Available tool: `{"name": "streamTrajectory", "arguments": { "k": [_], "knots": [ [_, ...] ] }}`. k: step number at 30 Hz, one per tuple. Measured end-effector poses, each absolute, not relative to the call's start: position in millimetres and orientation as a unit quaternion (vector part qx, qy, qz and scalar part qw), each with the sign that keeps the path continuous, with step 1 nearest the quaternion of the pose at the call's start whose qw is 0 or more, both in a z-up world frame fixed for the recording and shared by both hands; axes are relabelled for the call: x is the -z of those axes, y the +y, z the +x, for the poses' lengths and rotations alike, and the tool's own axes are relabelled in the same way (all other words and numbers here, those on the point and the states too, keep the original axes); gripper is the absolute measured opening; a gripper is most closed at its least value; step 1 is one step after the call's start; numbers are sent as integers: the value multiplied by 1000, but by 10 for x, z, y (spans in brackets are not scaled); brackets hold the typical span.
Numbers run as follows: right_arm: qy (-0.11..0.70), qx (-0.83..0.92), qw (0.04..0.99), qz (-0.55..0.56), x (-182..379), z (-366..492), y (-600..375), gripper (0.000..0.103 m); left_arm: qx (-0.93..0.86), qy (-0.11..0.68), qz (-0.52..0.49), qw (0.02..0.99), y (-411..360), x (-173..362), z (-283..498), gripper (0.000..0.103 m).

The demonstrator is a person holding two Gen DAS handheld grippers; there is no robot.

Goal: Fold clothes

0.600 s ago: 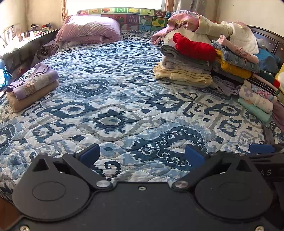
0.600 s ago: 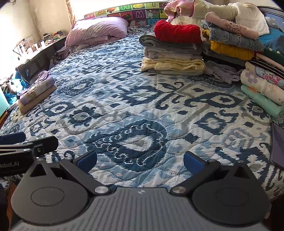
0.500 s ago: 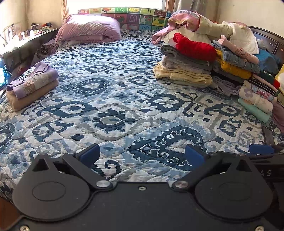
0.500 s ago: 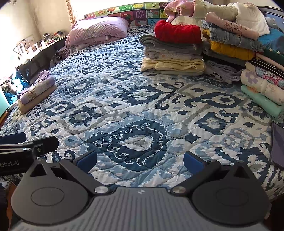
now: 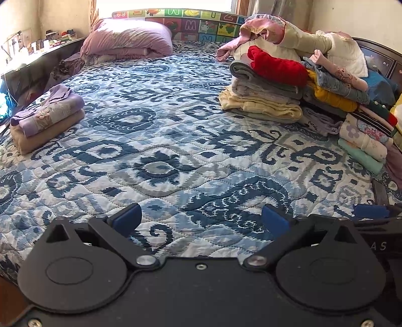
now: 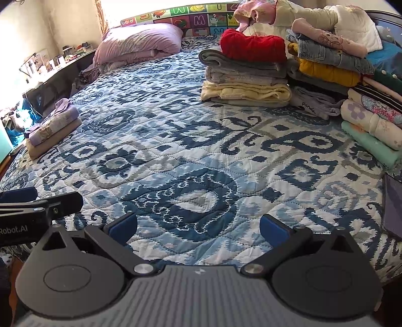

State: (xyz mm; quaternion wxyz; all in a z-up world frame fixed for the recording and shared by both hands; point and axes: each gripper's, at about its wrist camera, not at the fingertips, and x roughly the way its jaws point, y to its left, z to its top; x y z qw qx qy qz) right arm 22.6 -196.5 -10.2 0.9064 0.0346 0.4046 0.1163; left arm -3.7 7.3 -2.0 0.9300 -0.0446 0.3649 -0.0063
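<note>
My left gripper [image 5: 201, 218] hangs open over the near edge of the blue patterned quilt [image 5: 160, 140], nothing between its blue pads. Beside it my right gripper [image 6: 198, 226] is open too, above the same quilt [image 6: 176, 130]. A tall heap of clothes [image 5: 296, 75] fills the far right of the bed, with a red knit [image 6: 253, 45] on grey and cream folded pieces. Two folded garments, lilac on beige [image 5: 47, 120], lie stacked at the left edge. The same small stack [image 6: 52, 128] shows in the right wrist view. Both grippers are well short of any garment.
A lilac pillow [image 5: 128, 40] lies at the head of the bed under a colourful letter mat [image 5: 181, 20]. A dark shelf with small items [image 5: 30, 57] runs along the left side. A dark flat object [image 6: 393, 206] lies at the quilt's right edge.
</note>
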Motion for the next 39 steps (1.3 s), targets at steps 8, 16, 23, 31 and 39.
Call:
{"name": "streamTrajectory", "arguments": {
  "k": [8, 16, 23, 31, 39],
  "knots": [
    [404, -118, 907, 31, 93, 228, -1947, 103, 4, 366, -42, 929, 82, 37, -39, 103],
    [404, -118, 907, 28, 90, 230, -1933, 103, 4, 368, -43, 929, 81, 33, -33, 103],
    [403, -117, 907, 27, 100, 229, -1921, 103, 5, 368, -43, 929, 80, 29, -12, 103],
    [404, -118, 907, 26, 103, 237, -1912, 103, 5, 368, -43, 929, 87, 38, -6, 103],
    [409, -117, 905, 25, 142, 269, -1905, 103, 9, 371, -42, 928, 91, 92, 15, 103]
  ]
}}
